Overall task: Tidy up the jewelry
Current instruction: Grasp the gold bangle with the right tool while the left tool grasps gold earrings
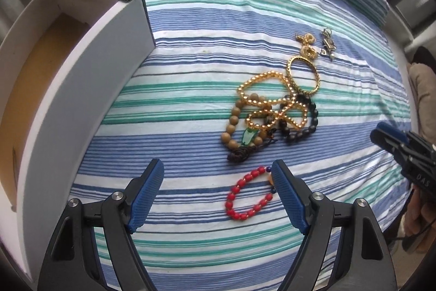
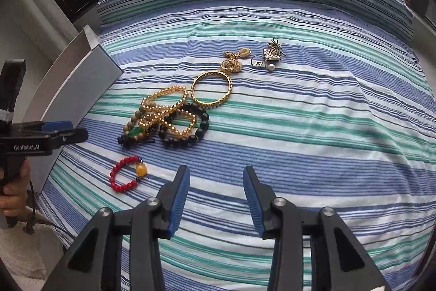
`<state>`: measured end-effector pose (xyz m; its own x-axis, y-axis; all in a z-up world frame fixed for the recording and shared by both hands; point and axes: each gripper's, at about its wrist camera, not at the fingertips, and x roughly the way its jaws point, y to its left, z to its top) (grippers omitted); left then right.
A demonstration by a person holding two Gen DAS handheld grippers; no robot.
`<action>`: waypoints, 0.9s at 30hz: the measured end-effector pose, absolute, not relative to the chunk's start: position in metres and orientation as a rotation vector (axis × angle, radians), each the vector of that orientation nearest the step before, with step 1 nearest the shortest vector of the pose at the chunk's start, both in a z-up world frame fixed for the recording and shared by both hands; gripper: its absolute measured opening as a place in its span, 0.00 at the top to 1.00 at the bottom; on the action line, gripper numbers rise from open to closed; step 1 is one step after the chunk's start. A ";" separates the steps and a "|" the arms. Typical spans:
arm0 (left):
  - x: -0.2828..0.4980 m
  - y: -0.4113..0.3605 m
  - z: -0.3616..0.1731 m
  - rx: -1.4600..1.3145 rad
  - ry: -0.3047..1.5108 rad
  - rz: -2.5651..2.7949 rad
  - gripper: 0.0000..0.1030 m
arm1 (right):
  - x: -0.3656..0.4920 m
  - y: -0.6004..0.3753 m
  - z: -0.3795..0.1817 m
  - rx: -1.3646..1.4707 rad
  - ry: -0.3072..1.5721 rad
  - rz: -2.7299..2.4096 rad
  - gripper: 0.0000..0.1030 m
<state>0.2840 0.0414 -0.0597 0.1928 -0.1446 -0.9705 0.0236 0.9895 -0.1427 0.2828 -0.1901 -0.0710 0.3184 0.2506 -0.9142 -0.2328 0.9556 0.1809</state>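
Left wrist | white box (image 1: 90, 78) left of jewelry pile (image 1: 272, 111) | striped cloth (image 1: 190, 100)

Two black handheld grippers, the left gripper (image 1: 217, 198) lettered "GenRobot.AI" on its side and the right gripper (image 2: 216, 199), each with silver pivot screws and ribbed blue finger pads (image 1: 145, 195), gripped by bare-skinned hands (image 2: 13, 191).

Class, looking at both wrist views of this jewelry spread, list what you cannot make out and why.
- White box: its floor is cut off by the left wrist frame edge and its near wall; contents unknown.
- Red bead bracelet: the left gripper finger hides its amber bead in the left wrist view.
- Small silver pieces: too small to identify in either view.
- Tangled bracelets: overlaps hide the count.
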 end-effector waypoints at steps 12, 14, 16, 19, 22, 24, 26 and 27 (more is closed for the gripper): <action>0.300 0.051 -0.060 -0.098 1.358 -0.071 0.20 | 0.397 -0.112 -0.108 0.007 1.352 0.347 0.60; 0.300 0.054 -0.064 -0.097 1.364 -0.064 0.20 | 0.407 -0.098 -0.121 -0.039 1.360 0.326 0.60; 0.299 0.057 -0.069 -0.094 1.368 -0.058 0.20 | 0.414 -0.089 -0.135 -0.090 1.367 0.281 0.61; 0.299 0.059 -0.076 -0.090 1.377 -0.049 0.20 | 0.422 -0.080 -0.154 -0.133 1.389 0.242 0.81; 0.300 0.060 -0.083 -0.092 1.392 -0.041 0.20 | 0.421 -0.070 -0.157 -0.182 1.372 0.241 0.84; 0.300 0.059 -0.086 -0.092 1.397 -0.039 0.20 | 0.419 -0.066 -0.158 -0.220 1.366 0.247 0.84; 0.299 0.057 -0.085 -0.088 1.397 -0.043 0.20 | 0.417 -0.064 -0.158 -0.229 1.366 0.250 0.88; 0.298 0.056 -0.084 -0.084 1.395 -0.045 0.20 | 0.416 -0.064 -0.158 -0.234 1.366 0.249 0.94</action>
